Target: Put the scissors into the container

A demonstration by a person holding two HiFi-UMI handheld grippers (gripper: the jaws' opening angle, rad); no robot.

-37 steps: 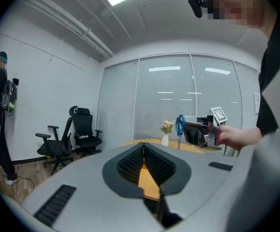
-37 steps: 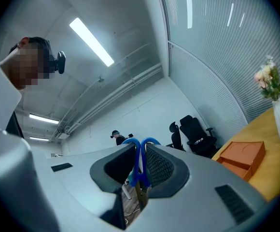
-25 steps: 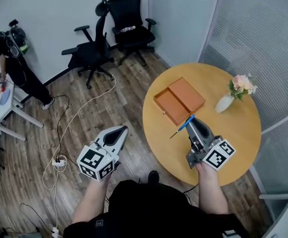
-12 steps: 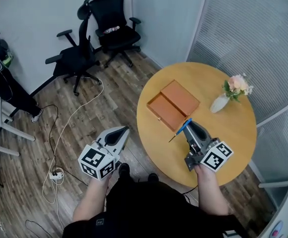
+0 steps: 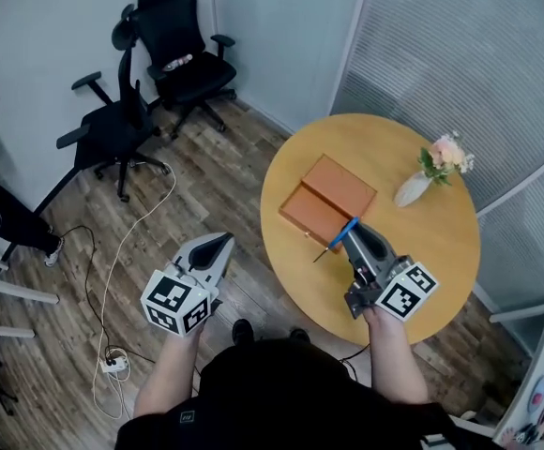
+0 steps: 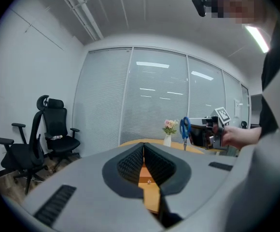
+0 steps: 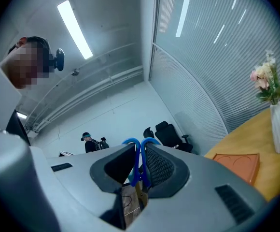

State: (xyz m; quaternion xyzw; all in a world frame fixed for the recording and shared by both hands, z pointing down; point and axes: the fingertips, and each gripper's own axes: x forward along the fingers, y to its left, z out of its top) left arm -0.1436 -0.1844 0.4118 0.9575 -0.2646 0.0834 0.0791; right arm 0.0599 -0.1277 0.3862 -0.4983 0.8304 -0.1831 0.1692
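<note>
Wood-plank flooring fills the left of the head view, with two black office chairs [image 5: 173, 59] by the wall and a round wooden table [image 5: 441, 251] on the right. On the table lies the open orange container [image 5: 328, 198], with a vase of flowers [image 5: 420, 181] near it. Your right gripper [image 5: 354, 232] hangs over the table just beside the container, pinching the blue-handled scissors [image 5: 340, 238] above the tabletop. Your left gripper [image 5: 221, 244] hovers over the floor, apart from the table.

Looking through the left gripper view, you have its jaws pressed together, nothing between them.

Looking through the right gripper view, your jaws clamp the scissors by their blue loops, and the container lies off to the right.
</note>
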